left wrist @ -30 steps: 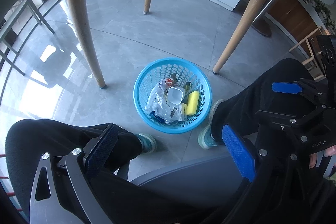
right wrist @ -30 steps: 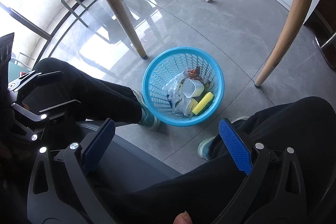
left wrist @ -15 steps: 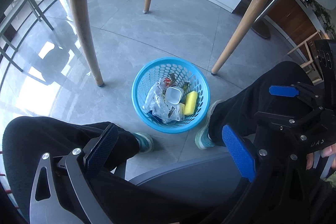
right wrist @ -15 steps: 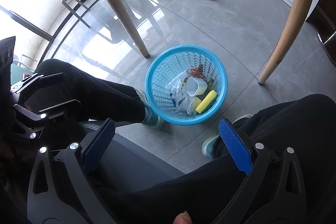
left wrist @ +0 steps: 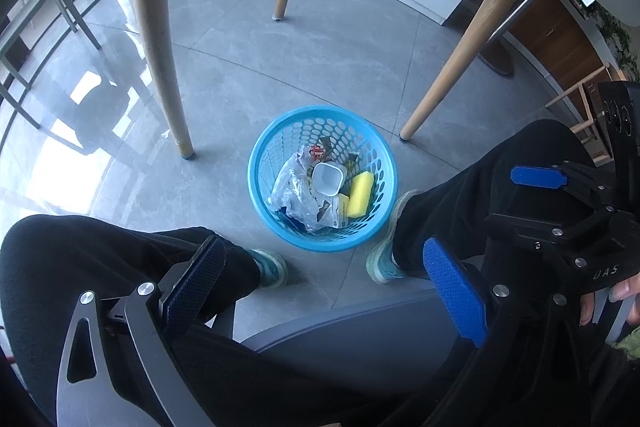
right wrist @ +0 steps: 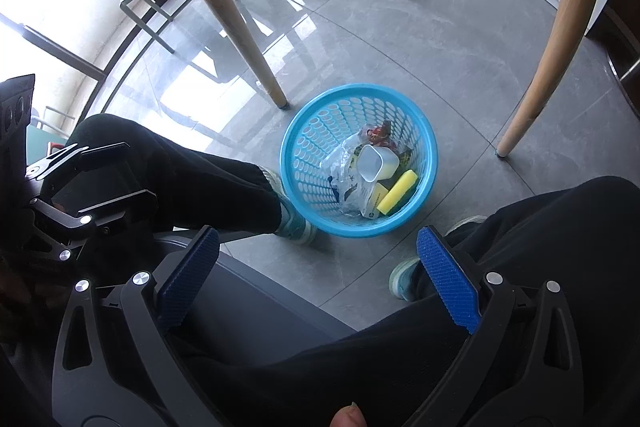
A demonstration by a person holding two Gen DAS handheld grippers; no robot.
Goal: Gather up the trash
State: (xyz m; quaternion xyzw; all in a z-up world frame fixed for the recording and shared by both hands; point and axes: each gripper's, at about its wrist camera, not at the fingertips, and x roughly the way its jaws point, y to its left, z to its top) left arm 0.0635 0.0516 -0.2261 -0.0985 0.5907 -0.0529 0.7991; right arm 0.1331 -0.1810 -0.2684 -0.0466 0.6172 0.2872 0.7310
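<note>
Looks down from above the lap at a basket (left wrist: 256,163) on the floor (left wrist: 300,67), between two shoes and among table legs (left wrist: 160,67). Holds trash already in there: a white cup (left wrist: 329,179), a yellow sponge (left wrist: 360,195), crumpled wrap (left wrist: 294,195) and small packets.

Carries the left gripper (left wrist: 320,255) spread wide, with nothing between the blue pads (left wrist: 452,291). Carries the right gripper (right wrist: 318,239) spread just as wide, likewise with nothing in it. Shows no loose trash on the visible floor, so probably stands at or near the end of collecting.

Risks from here, as a judgement:
- Could tip or shove the light basket with a shoe, since both stand just beside the rim, and spill the cup and wrap.
- Could knock a table leg when reaching down, given how near the legs stand.
- Could pinch only the perforated wall if grabbing the basket by one side, and let it tilt and shed the sponge.
- Could miss trash lying outside these views, for instance behind the chair seat (left wrist: 340,339).

Against a second ago: differs very little. Shows the same contents in the same order, the same wide spread in both grippers, and the basket drifted only slightly rightward in the right view.
</note>
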